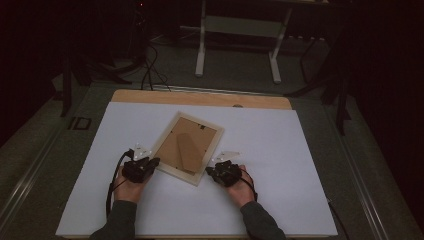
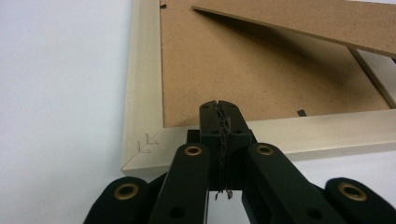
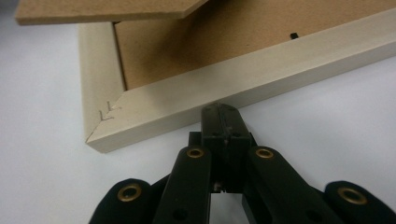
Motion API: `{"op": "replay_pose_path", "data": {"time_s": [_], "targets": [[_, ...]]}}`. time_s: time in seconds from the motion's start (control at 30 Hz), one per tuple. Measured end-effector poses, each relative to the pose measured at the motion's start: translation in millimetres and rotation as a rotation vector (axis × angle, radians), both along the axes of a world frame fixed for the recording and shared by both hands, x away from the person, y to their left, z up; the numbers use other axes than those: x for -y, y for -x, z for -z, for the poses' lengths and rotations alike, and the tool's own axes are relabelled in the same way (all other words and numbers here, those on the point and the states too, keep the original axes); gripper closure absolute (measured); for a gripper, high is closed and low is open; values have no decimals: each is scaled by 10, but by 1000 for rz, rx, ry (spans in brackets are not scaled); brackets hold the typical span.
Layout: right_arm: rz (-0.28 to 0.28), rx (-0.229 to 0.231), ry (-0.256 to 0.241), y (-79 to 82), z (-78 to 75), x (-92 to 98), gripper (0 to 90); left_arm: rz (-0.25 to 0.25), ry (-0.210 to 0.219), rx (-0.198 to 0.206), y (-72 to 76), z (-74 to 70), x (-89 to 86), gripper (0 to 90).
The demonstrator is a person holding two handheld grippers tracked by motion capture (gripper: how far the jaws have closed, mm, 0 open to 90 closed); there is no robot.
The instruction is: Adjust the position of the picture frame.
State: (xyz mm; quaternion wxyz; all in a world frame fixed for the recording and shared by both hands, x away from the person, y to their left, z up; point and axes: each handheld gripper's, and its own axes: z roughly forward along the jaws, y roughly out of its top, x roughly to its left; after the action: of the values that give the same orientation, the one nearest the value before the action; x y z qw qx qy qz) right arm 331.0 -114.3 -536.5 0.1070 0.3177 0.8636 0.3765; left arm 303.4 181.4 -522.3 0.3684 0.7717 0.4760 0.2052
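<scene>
A pale wooden picture frame [image 1: 164, 141] lies face down and turned at an angle on the white table top [image 1: 280, 150]. Its brown backing board [image 2: 252, 70] faces up, and a brown stand flap [image 2: 317, 21] rises off it. My left gripper [image 1: 156, 161] is shut, and its tips [image 2: 219, 109] rest over the frame's near rail [image 2: 327, 128] close to a corner. My right gripper [image 1: 209, 171] is also shut. Its tips [image 3: 224, 114] touch the outer side of the frame's rail [image 3: 243, 79] near the other near corner. The stand flap [image 3: 102, 9] overhangs that corner.
A strip of bare wood [image 1: 200, 97] shows at the table's far edge. Beyond it stand the white legs of another table [image 1: 200, 45], with black cables [image 1: 150, 70] on the dark floor. White surface lies open to the right of the frame.
</scene>
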Motion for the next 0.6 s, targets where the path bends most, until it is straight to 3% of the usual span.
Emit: {"op": "replay_pose_path", "data": {"time_s": [0.6], "targets": [[-95,5,12,70,0,-325,900,12,-2,-2,24,-4,6,899]]}}
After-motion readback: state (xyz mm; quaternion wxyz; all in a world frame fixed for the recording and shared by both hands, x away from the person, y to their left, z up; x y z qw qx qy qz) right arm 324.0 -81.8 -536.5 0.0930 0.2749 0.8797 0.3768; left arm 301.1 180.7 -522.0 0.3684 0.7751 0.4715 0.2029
